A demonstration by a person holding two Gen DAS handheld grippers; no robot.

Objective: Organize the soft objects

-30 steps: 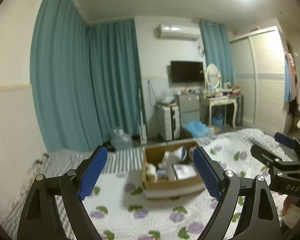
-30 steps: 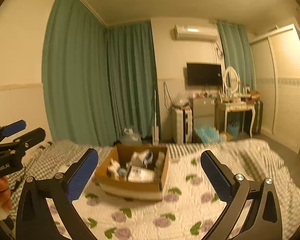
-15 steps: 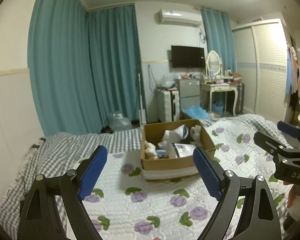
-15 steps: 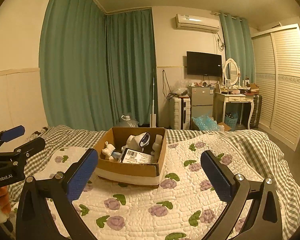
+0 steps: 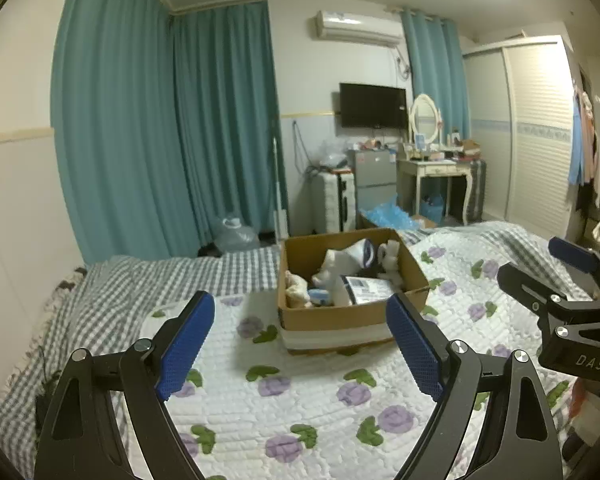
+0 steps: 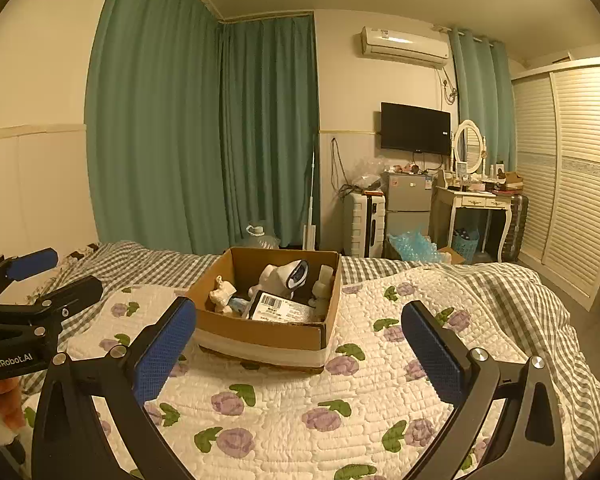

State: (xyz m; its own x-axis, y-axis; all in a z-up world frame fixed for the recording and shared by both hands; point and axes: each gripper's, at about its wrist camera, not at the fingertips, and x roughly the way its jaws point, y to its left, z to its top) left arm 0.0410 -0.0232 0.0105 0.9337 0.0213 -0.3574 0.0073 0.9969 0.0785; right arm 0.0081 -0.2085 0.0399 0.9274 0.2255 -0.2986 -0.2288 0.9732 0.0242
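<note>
An open cardboard box sits on the flowered quilt of a bed. It holds a white plush with a blue face, a small cream plush, another pale plush and a labelled packet. My left gripper is open and empty, above the quilt in front of the box. My right gripper is open and empty, also short of the box. Each gripper shows at the other view's edge.
A grey checked blanket covers the far and side parts of the bed. Beyond the bed stand teal curtains, a suitcase, a small fridge, a dressing table and a louvred wardrobe.
Both views have tipped down and drawn a little nearer the box, which now sits lower and larger. Both grippers stay open and empty.
</note>
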